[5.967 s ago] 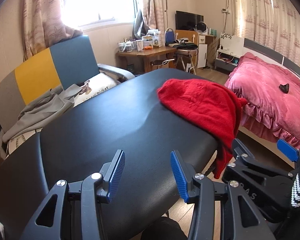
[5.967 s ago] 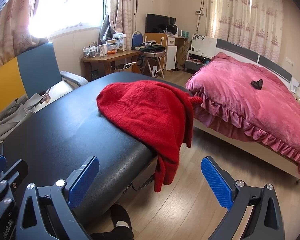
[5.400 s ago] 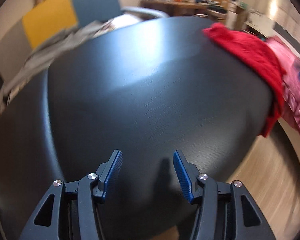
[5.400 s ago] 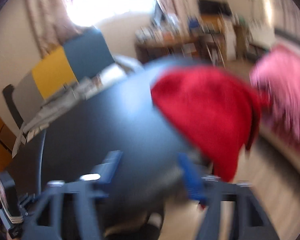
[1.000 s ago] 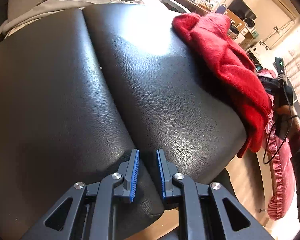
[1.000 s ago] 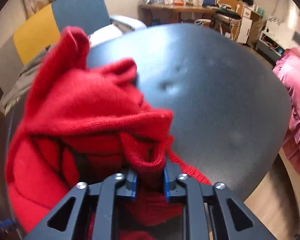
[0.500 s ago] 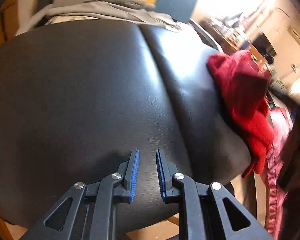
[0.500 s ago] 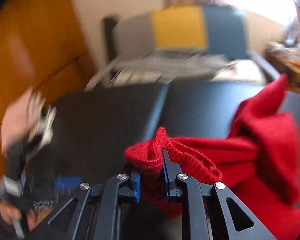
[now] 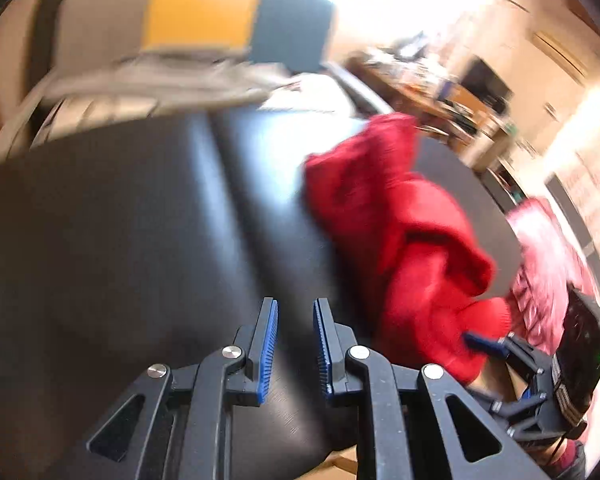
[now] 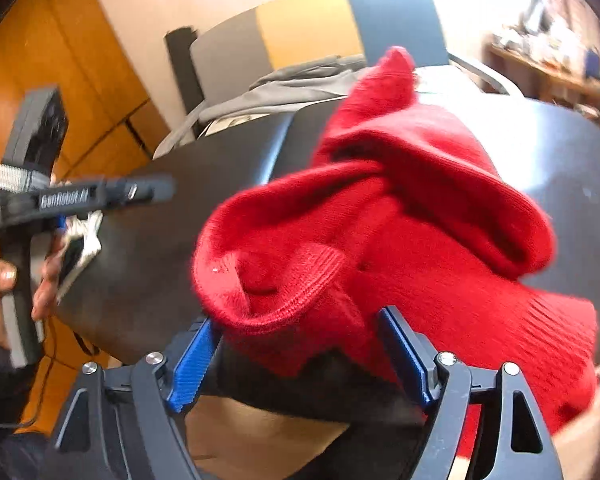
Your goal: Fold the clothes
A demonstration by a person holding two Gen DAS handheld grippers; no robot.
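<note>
**Desk:** Padded black bench (image 9: 140, 240), leatherette with a seam across it, carries the scene. What lies on it?

**Photographer:** Red knit sweater (image 10: 400, 220), bunched into soft ridges and hollows, heaped at the bench's near edge on the right-hand side, with part of it spilling over that edge. It is crumpled, not laid flat and not folded.

**Desk:** Which claw is nearer?

**Photographer:** Right gripper (image 10: 300, 356), by far. Its blue ribbed pads stand spread wide, and the ribbed hem of the sweater sags between them, brushing the left pad; the pads are not pinching the cloth. From this claw the heap runs up and away to the right, its long axis slanting toward the bench's far edge.

**Desk:** And the other?

**Photographer:** Left gripper (image 9: 294, 344) hangs over bare upholstery with its pads drawn close, a narrow gap between them, gripping nothing. The sweater lies off to its right. The left hand (image 10: 16, 300) shows around its handle.

**Desk:** Behind them?

**Photographer:** Armchair (image 10: 312, 28) in grey, yellow and blue panels, with grey clothing (image 10: 284, 88) draped on it. The left view is motion-blurred.

**Desk:** Handling?

**Photographer:** Loose, stretchy knit, likely to sag from a single pinch.
</note>
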